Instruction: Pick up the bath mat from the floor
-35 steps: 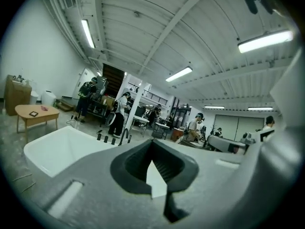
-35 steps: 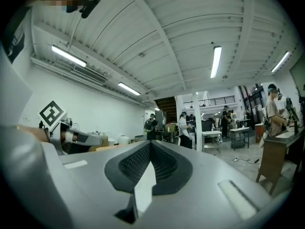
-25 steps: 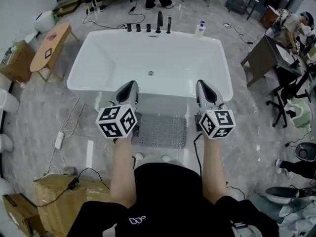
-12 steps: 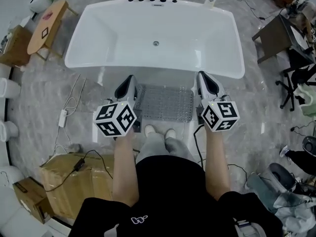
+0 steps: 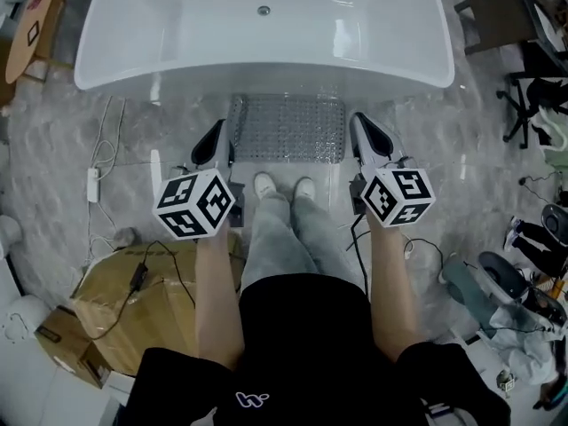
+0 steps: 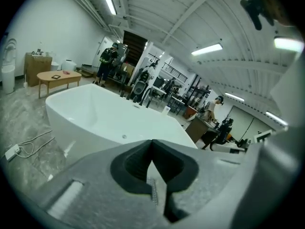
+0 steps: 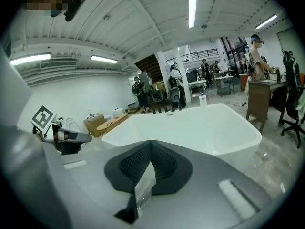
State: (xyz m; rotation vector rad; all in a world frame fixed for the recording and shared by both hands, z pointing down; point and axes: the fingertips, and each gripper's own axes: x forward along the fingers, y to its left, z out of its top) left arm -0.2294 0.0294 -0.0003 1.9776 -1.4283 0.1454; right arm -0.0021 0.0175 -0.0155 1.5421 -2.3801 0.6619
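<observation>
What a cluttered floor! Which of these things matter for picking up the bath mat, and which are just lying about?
Part of the job:
- bath mat, flat on the floor by the tub
- left tongs, shut
- right tongs, shut

Just lying about:
- bathtub
- cardboard box
- power strip
- wooden table

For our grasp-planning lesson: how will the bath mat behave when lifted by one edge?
The mat looks thin and lies flat, so it will probably droop. Its studded, see-through surface suggests soft plastic: likely light, maybe slippery.
</observation>
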